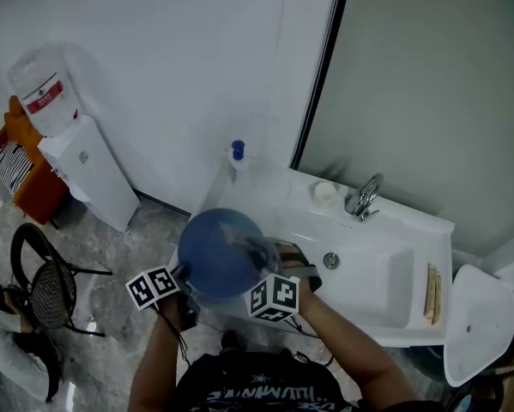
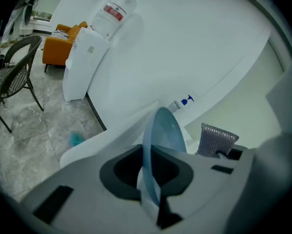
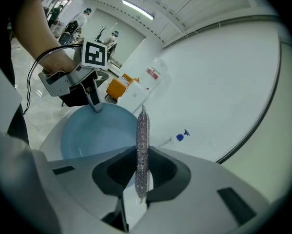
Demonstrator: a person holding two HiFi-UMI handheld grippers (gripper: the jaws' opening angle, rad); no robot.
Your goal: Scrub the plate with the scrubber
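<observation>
From the head view I have the blue plate [image 1: 218, 251] lifted at centre frame, over the left end of the white sink [image 1: 385, 303], with its face turned up towards the camera. My left gripper [image 1: 186, 275] has it from the lower left. In the left gripper view those jaws [image 2: 148, 179] are closed on the plate's rim, and the plate [image 2: 164, 130] stands edge-on straight up the middle of the frame. My right gripper [image 1: 258, 254] comes in from the lower right of the head view with the silvery mesh scrubber [image 1: 242, 237] at its tip, lying over the right part of the plate. In the right gripper view the jaws [image 3: 142, 177] are clamped on the scrubber [image 3: 143, 140], which rises as a thin upright strip at centre. The plate's hollow face [image 3: 94, 133] fills the area left of it, and the left gripper [image 3: 94, 105] bites the rim at upper left. From the left gripper view the scrubber [image 2: 215, 139] sits right of the plate with a gap showing; I cannot tell contact from the other views. A blue-capped bottle [image 1: 237, 157] stands on the sink's back left corner and the tap [image 1: 365, 197] is at upper right of the basin. A water dispenser [image 1: 85, 166] stands at upper left, with a black chair [image 1: 46, 286] below it.
</observation>
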